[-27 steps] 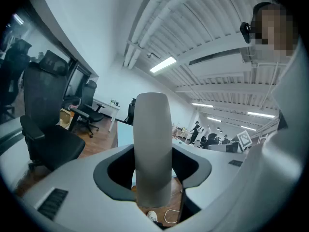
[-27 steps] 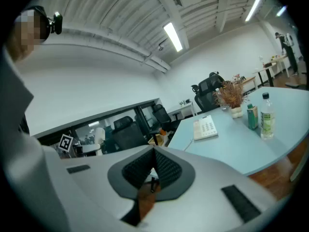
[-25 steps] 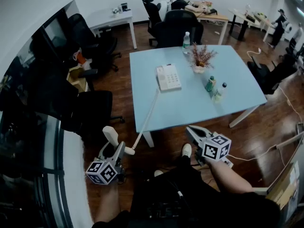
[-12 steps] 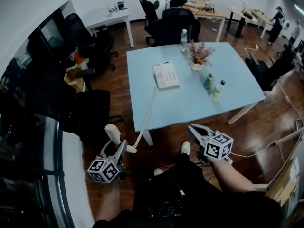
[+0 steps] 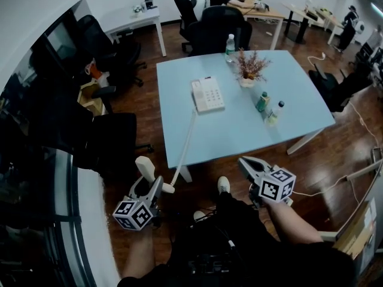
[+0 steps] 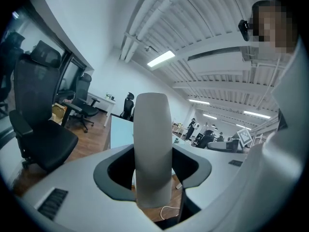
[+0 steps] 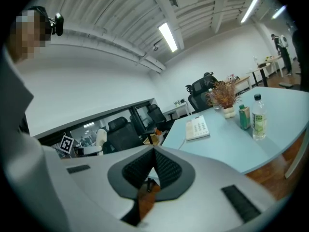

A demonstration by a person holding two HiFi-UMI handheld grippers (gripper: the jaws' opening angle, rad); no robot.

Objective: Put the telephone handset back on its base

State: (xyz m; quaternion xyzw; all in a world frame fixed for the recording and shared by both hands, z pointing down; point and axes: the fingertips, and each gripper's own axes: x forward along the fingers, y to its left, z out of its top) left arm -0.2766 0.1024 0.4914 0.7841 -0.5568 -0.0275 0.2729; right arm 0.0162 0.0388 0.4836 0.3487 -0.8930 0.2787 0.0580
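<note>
The cream telephone base (image 5: 207,94) lies on the pale blue table (image 5: 239,130), well ahead of me; the right gripper view also shows the base (image 7: 198,128). Its coiled cord (image 5: 185,142) runs off the table's near edge down to the cream handset (image 5: 148,173). My left gripper (image 5: 149,187) is shut on that handset (image 6: 152,149), which stands upright between the jaws, low at my left over the floor. My right gripper (image 5: 248,167) hangs at my right below the table edge, its jaws closed together with nothing between them (image 7: 153,170).
On the table stand a dried-flower pot (image 5: 251,69), a clear water bottle (image 5: 230,46), a green bottle (image 5: 263,102) and another bottle (image 5: 274,115). Black office chairs (image 5: 114,142) stand left of the table and behind it. People work at desks at the back.
Both grippers have stayed near the same places. The view has shifted slightly, and the handset sits a little lower and to the right.
</note>
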